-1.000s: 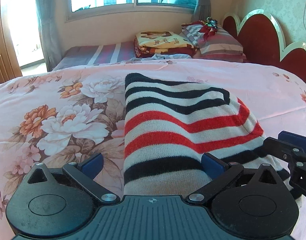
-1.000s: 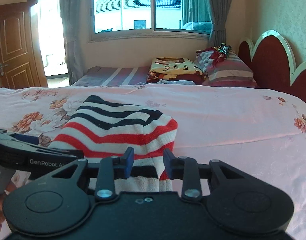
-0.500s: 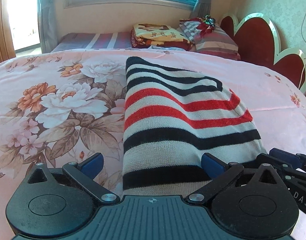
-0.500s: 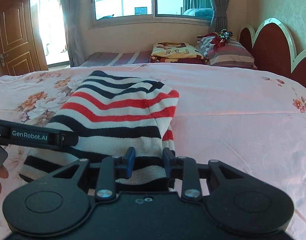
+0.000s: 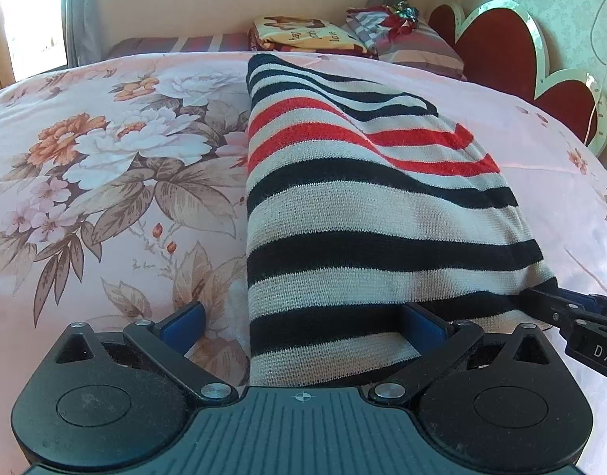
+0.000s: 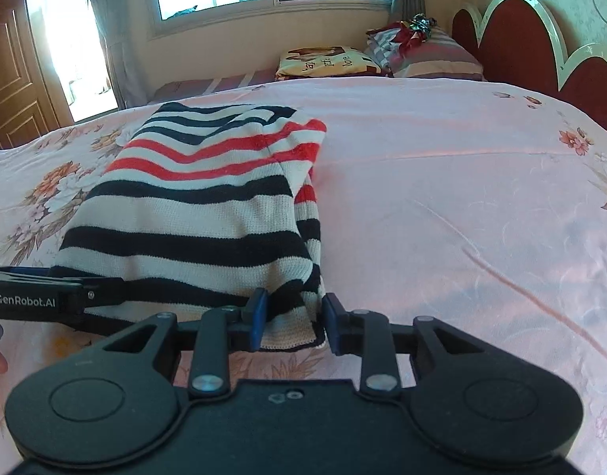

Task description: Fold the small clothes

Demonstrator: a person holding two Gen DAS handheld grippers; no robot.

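Right claw (image 6: pixel 291 318) clamped on sweater (image 6: pixel 192 206) hem corner; left claw (image 5: pixel 303 324) apart; bedspread (image 6: pixel 461 198) beyond bare.

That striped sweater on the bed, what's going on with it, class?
A person with a gripper in each hand is folding the striped sweater on the floral bedspread. The right gripper pinches the near right corner; the left gripper has the near left edge between wide-set fingers. The near edge is lifted, the far end lies flat.

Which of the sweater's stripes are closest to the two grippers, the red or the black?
The black ones: the sweater's near hem, by both grippers, is black and cream; the red stripes lie farther up.
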